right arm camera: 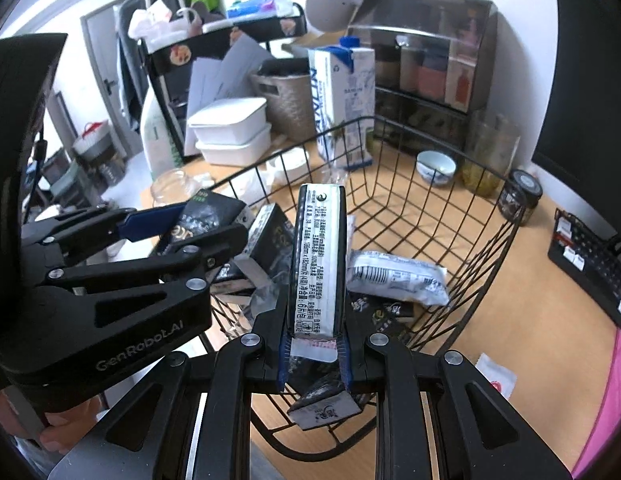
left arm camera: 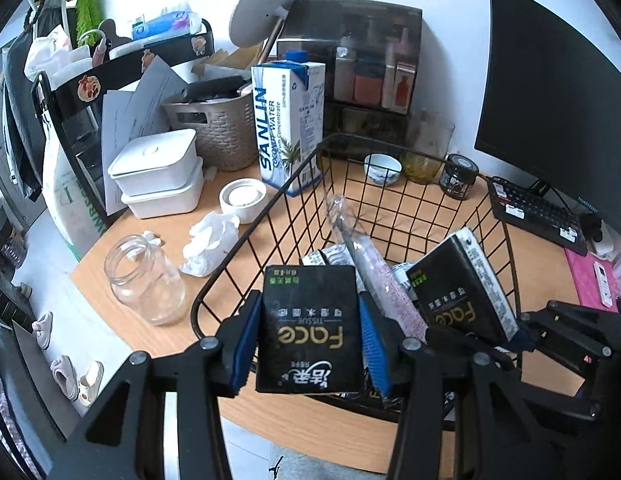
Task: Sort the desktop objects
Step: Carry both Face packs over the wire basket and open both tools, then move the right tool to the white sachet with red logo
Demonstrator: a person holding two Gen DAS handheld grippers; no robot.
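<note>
Both grippers are black, with silver screws and blue pads on the fingers. The left gripper [right arm camera: 190,228] carries pale "GenRobot.AI" lettering; the right gripper [right arm camera: 314,354] possibly is identical.

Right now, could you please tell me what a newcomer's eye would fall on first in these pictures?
Two black tissue packs, one gripped flat in the left gripper, the other held edge-on in the right gripper, both over a black wire basket on the wooden desk. Behind the basket stands a tall blue-and-white carton.
</note>
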